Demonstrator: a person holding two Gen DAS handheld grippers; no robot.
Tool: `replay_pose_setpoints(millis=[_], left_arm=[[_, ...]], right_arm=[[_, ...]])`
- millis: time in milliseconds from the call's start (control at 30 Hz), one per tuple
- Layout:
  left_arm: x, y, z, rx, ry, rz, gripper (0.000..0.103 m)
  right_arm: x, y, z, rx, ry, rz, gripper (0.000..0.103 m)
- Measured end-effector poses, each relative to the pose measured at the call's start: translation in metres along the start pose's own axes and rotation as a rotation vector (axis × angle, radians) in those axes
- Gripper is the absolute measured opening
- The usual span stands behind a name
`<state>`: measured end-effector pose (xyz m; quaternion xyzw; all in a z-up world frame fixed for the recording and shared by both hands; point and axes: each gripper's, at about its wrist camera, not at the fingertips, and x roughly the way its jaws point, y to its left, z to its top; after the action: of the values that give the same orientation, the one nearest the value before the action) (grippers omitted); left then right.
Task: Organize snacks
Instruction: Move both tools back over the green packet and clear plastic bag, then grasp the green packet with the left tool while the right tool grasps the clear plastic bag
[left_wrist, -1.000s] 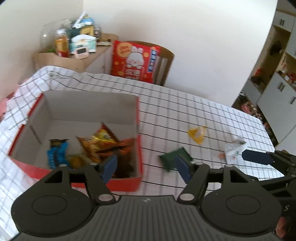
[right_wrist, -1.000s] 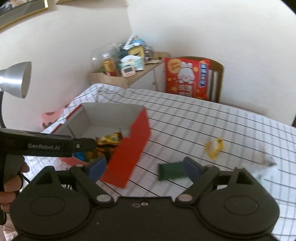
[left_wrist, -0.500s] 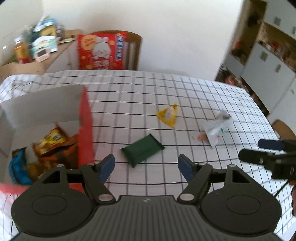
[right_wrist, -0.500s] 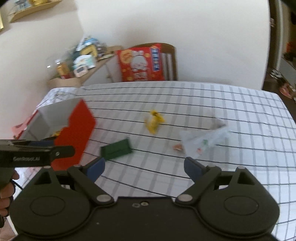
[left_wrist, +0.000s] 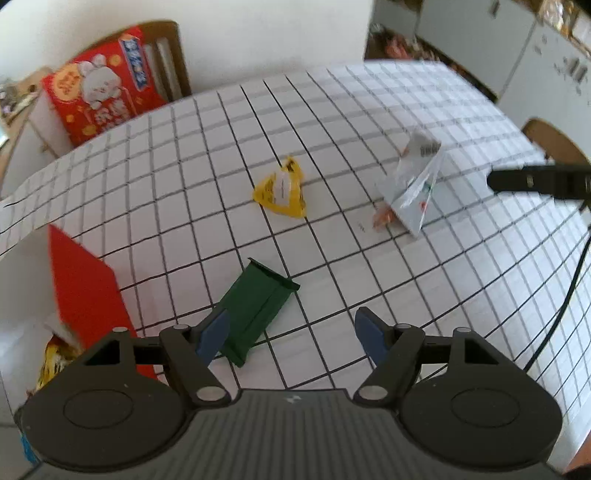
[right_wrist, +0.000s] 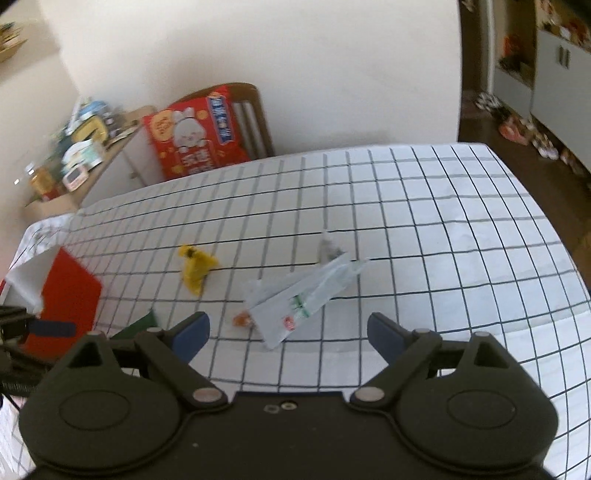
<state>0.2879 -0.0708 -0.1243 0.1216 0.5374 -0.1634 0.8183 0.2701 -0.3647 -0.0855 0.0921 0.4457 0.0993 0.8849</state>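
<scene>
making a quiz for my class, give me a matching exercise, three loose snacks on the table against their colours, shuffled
Things:
1. flat packet nearest the red box
2. small triangular packet mid-table
3. long crinkled packet lying by an orange crumb

Colours:
A. white with green and red print
B. dark green
C. yellow

Pairs: 1-B, 2-C, 3-A

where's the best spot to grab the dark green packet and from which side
Probably across the narrow width of the green packet, mid-length, coming straight down from above. It lies flat on the checked tablecloth, long and slim, angled beside the red box, so a level approach would find little edge.
</scene>
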Motion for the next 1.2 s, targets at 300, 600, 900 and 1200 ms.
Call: replay_pose_setpoints(millis=[300, 600, 900, 1200], left_arm=[[0.044, 0.008, 0.025, 0.071, 0.118, 0.010, 0.075], [0.076, 0.032, 0.033, 0.068, 0.214, -0.020, 0.075], [0.085, 0.033, 0.028, 0.106, 0.221, -0.055, 0.064], [0.085, 0.018, 0.014, 0.143, 0.191, -0.009, 0.046]], right_arm=[[0.049, -0.004, 0.021, 0.130, 0.045, -0.079, 0.092], [0.084, 0.000, 0.029, 0.166, 0.092, -0.104, 0.090], [0.107, 0.000, 0.031, 0.222, 0.120, -0.143, 0.083], [0.113, 0.000, 0.028, 0.264, 0.125, -0.116, 0.061]])
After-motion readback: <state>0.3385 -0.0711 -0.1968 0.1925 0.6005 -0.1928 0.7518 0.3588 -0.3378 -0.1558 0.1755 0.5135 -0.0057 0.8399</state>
